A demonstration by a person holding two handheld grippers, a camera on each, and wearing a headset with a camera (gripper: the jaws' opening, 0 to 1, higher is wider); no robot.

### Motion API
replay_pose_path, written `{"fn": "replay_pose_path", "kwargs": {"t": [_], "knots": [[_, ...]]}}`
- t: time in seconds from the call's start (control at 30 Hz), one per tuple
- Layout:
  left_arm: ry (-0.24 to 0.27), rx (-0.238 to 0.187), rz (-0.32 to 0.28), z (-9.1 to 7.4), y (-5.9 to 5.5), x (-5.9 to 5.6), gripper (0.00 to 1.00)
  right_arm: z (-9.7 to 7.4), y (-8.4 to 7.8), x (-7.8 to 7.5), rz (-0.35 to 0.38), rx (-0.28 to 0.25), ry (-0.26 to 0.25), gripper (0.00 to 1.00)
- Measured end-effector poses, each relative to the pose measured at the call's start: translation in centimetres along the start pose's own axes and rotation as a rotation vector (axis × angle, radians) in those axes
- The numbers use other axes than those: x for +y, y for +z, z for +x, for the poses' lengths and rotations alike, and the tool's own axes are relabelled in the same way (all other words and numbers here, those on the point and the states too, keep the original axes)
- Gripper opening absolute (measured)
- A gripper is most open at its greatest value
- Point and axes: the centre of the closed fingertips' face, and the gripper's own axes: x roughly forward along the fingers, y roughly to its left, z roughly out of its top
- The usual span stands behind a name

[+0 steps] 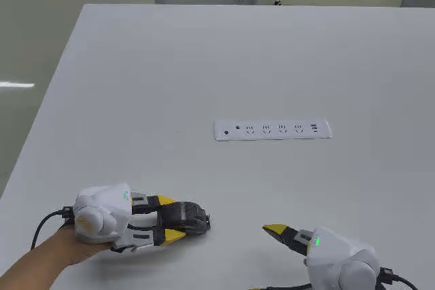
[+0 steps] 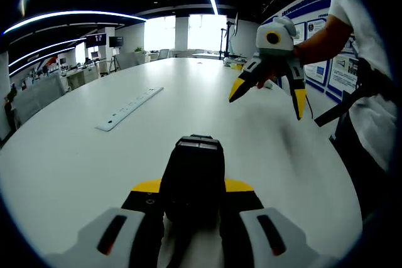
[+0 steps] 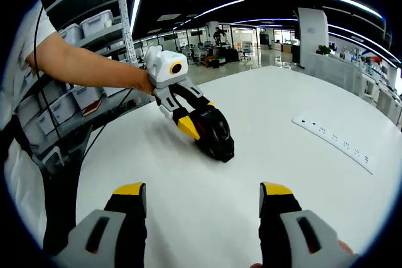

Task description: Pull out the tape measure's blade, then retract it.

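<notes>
A: You had the white worktop [image 1: 204, 66] almost to yourself. The widest thing on it was the power strip [image 1: 272, 130], lying flat well beyond your hands and apart from the work, so it stood in no blade's path.

B: Nearer you, your left claw [image 1: 169, 218] lay low over the worktop, narrowed onto the tape measure [image 1: 192, 215], with one yellow tip on each side of the dark case. I'd judge you gripped it by the flanks so that the case sat pinned on the surface, its free end pointing away from that hand and towards your right.

A: Your right claw [image 3: 202, 191] was wide and held nothing. It hovered near your body, well apart from the case, with its jaws aimed towards it. That read to me as the hand left free for the pulling.

B: Agreed. The tape measure rested on the worktop at your left, between those tips. I saw no blade drawn out, so I took the pull as not yet begun. The blade's end hook was too small for me to make out. You would have needed a far narrower right claw to pinch it.
</notes>
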Motion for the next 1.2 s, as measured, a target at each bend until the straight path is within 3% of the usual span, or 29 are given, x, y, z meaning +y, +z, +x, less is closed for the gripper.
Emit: {"fn": "replay_pose_path", "kwargs": {"t": [0.9,1.2], "knots": [[0.002,0.027,-0.002,0.0,-0.1,0.1,0.30,2.8,0.0,-2.5,-0.117,-0.024,0.094,0.58],[0.006,0.035,0.000,0.0,-0.2,0.1,0.30,3.7,0.0,-3.2,-0.122,-0.031,0.122,0.55]]}}
